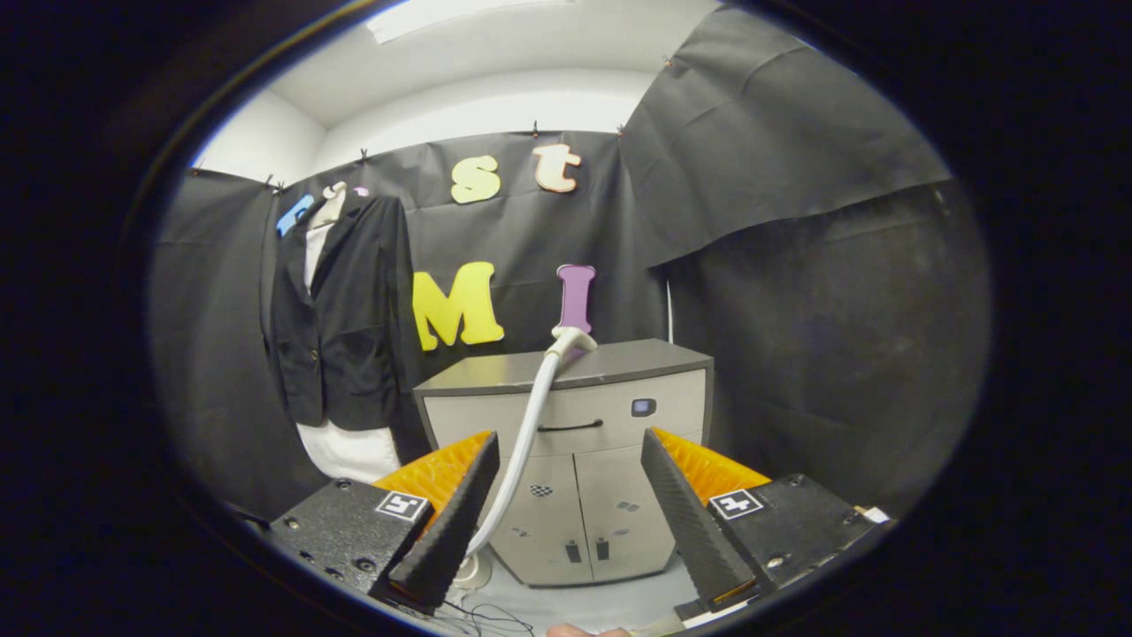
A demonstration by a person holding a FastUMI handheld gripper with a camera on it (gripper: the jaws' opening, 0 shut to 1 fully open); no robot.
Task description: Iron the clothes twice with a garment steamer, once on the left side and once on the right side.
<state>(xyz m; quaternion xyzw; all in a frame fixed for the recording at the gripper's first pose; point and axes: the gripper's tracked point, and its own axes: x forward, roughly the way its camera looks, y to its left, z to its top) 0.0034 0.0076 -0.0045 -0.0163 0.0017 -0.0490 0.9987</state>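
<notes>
while tool (pixel 570 442) gapes empty, steamer hose (pixel 529 425) between fingers

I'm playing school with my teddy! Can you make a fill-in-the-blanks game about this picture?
1. The black jacket hangs to the ____ of the cabinet.
2. The white hose runs up to the steamer head resting on ____ of the cabinet.
3. The tongs are ____, holding nothing.

Missing words: left; top; open
</notes>
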